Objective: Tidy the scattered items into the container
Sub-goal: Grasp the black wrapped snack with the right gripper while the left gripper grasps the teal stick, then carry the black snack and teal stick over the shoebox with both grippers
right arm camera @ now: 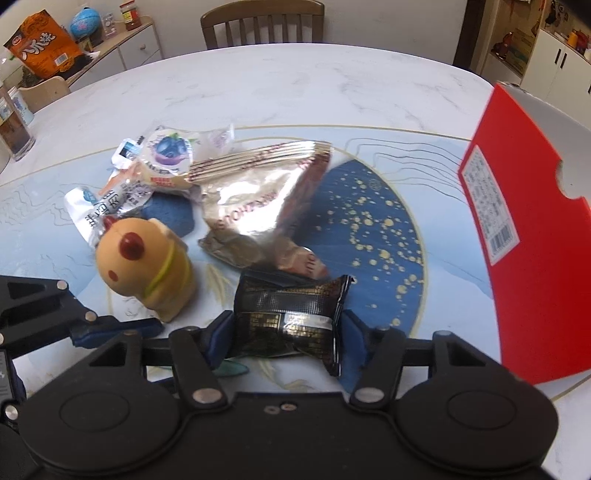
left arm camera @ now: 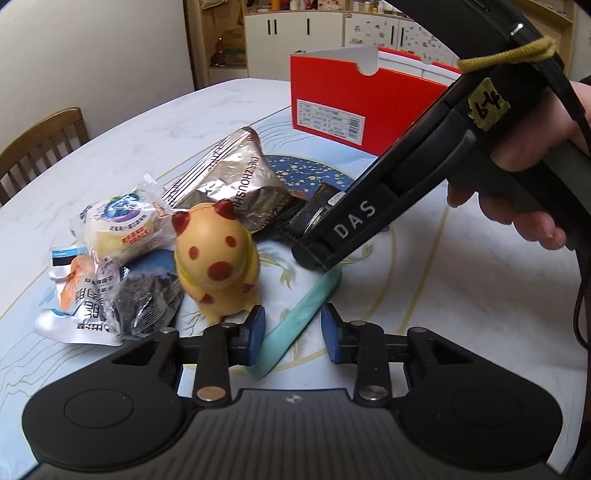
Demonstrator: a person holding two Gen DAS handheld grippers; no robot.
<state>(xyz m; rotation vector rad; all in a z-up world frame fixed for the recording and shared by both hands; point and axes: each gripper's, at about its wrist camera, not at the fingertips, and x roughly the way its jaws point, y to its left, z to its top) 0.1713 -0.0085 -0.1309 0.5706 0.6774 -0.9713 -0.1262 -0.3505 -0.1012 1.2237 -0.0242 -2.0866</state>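
In the left wrist view a mint-green flat strip (left arm camera: 295,321) lies on the table between the blue pads of my left gripper (left arm camera: 293,334). Its left pad touches the strip and a gap shows at the right pad, so it is open. My right gripper (right arm camera: 288,332) is shut on a black snack packet (right arm camera: 291,317), with both pads against the packet's ends. The red box (left arm camera: 332,92) stands open at the back; in the right wrist view the red box (right arm camera: 535,258) is at the right.
A yellow spotted toy (left arm camera: 218,258) stands just left of my left gripper. Behind it lie a silver foil bag (left arm camera: 236,177), a blueberry bun packet (left arm camera: 118,229), a white pouch (left arm camera: 74,306) and a dark packet (left arm camera: 147,299). A wooden chair (right arm camera: 262,22) is at the table's far edge.
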